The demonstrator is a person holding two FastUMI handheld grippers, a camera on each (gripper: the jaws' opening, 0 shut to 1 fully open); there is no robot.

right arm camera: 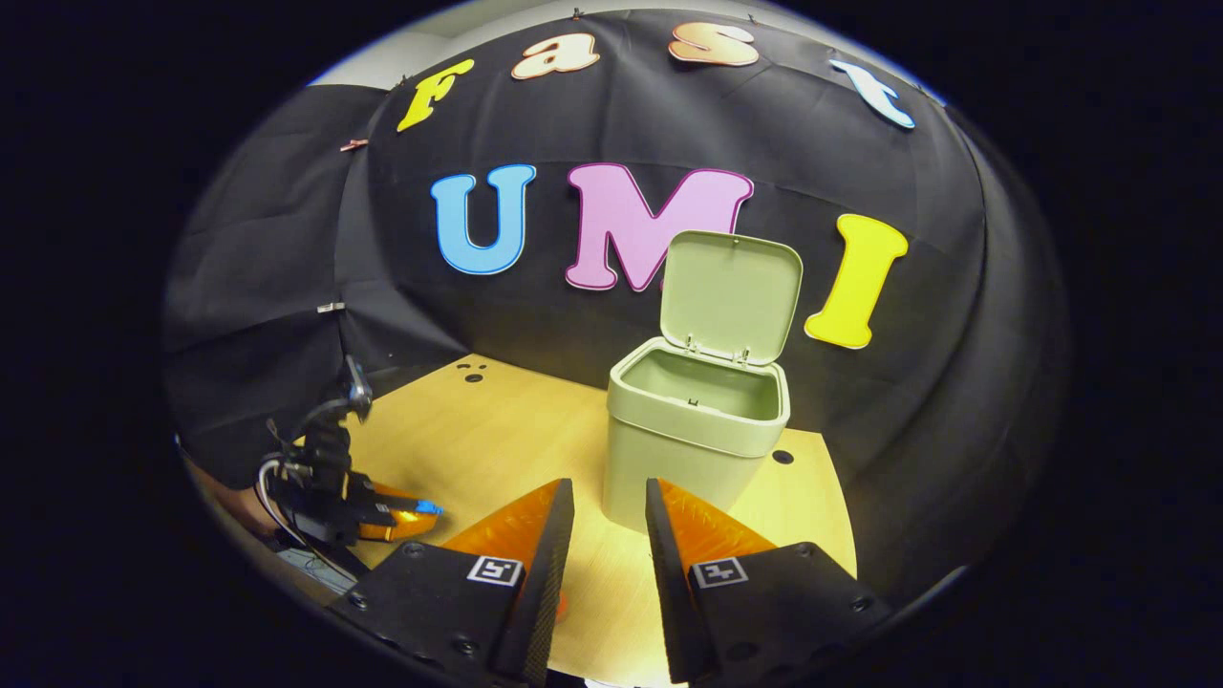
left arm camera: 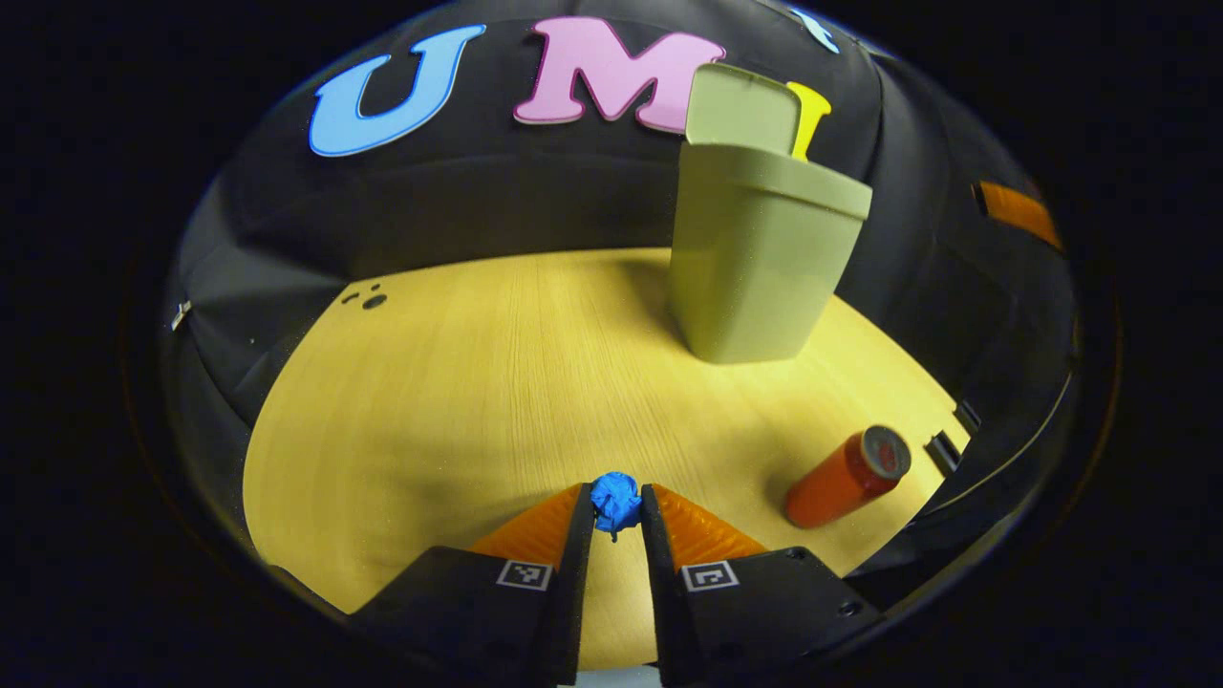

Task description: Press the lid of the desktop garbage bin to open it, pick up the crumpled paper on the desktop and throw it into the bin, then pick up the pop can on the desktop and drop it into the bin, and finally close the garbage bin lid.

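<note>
Blue crumpled paper (left arm camera: pixel 615 503) sits clamped between the left gripper's (left arm camera: pixel 616 511) jaws.

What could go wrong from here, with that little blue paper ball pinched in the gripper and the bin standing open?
The crumpled paper sits only at the very tips of the left gripper, so it might slip out on the way up. The bin is tall, and its raised lid stands behind the opening; a low or long carry could hit the rim or bounce off. The pop can lies on its side nearby and might roll if bumped.
</note>
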